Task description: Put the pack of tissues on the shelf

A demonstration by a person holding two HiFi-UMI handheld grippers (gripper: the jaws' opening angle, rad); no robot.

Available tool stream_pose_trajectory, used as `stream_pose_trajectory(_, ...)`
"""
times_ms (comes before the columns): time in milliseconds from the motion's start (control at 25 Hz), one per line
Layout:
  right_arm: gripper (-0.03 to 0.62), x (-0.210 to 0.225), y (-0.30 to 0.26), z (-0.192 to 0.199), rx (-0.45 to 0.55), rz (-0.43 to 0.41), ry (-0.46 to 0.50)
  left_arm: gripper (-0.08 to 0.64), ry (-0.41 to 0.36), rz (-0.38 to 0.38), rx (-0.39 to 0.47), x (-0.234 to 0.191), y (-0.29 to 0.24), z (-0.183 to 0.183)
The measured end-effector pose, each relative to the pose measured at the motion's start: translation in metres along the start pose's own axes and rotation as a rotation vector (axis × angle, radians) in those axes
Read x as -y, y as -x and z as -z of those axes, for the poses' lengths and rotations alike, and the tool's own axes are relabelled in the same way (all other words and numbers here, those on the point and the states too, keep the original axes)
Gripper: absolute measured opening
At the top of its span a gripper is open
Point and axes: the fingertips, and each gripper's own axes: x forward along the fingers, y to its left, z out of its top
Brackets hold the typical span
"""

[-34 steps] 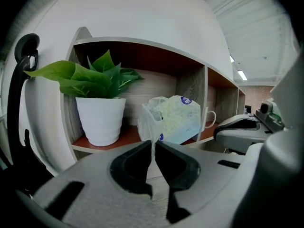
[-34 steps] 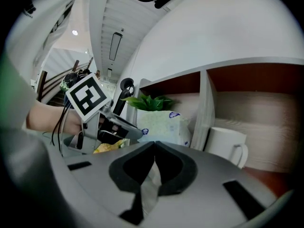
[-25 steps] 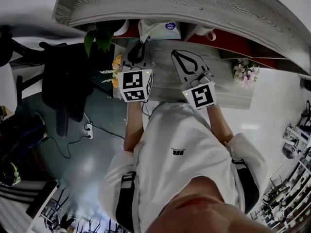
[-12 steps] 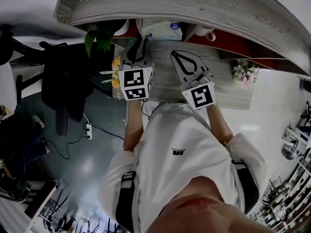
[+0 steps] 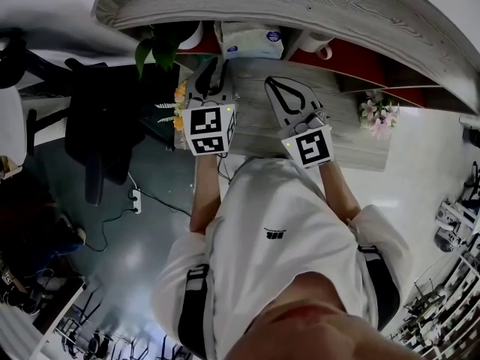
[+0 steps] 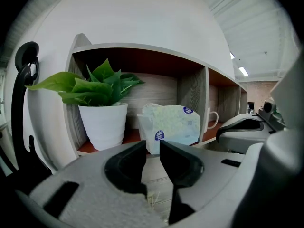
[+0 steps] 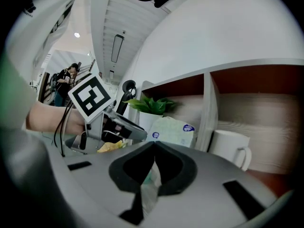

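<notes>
One pale, crinkled pack of tissues (image 6: 172,126), blue-labelled, stands at three o'clock of the plant pot (image 6: 102,126). Left gripper (image 6: 152,147) slightly spread, empty; right gripper (image 7: 154,145) pressed together.

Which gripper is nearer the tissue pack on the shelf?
Left. The left gripper sits just in front of the tissue pack; the right gripper is farther back, to its right.

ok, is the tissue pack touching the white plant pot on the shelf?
Apart. In the left gripper view a strip of bare shelf shows between the white plant pot and the tissue pack.
</notes>
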Motion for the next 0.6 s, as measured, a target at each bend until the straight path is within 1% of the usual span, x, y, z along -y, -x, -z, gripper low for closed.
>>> stream_pose_trajectory(360,0.026,-0.004,0.013,-0.009,0.041,0.017,-0.033,0.092,-0.024,0.009,0.031,0.011,0.021,-0.003)
stream_pose_trajectory(600,0.025,-0.012,0.023,-0.013,0.049,0.005,-0.035,0.092,-0.035,0.021,0.047,0.021,0.035,-0.003)
